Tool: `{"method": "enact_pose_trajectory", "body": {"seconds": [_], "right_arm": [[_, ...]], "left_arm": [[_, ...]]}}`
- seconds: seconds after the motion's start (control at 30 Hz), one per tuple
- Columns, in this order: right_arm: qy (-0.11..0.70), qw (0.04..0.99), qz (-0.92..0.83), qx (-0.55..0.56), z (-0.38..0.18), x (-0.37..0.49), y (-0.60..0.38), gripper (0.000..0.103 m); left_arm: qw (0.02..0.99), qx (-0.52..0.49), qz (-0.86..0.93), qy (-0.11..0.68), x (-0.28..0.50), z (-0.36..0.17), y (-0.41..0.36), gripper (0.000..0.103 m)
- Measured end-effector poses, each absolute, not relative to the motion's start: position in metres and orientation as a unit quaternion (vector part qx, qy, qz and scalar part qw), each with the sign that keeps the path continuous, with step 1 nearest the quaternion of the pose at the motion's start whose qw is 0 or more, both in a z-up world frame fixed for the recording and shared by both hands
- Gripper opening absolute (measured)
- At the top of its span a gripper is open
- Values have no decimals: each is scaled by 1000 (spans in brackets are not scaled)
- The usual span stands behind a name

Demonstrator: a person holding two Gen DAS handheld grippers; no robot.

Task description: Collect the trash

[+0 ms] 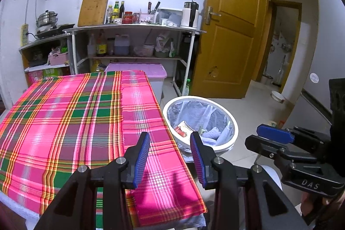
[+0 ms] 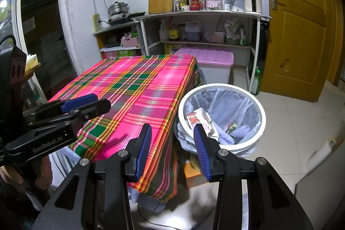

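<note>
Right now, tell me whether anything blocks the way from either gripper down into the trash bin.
Nothing visible does. The left gripper and right gripper are both open and empty, the trash bin stands open-topped beside the table, and only wrappers lie inside its liner.

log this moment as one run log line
left gripper: open, empty | right gripper: open, empty | bin: holds wrappers | table: no trash seen
</note>
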State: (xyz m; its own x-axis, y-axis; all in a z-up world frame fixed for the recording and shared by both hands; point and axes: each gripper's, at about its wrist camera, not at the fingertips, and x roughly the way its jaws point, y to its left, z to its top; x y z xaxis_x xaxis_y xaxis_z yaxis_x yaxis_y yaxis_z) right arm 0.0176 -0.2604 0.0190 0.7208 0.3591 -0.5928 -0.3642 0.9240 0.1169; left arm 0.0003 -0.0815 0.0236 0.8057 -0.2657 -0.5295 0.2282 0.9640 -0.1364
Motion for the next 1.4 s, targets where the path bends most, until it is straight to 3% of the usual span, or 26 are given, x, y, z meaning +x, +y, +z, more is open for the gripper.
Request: {"method": "enact_pose_trajectory", "body": {"seconds": [1.4], "right_arm": [[327,924,198,-3,14,19,-260,42]], "left_arm": [[949,-33,-128,285,1,24,-81,39]]}}
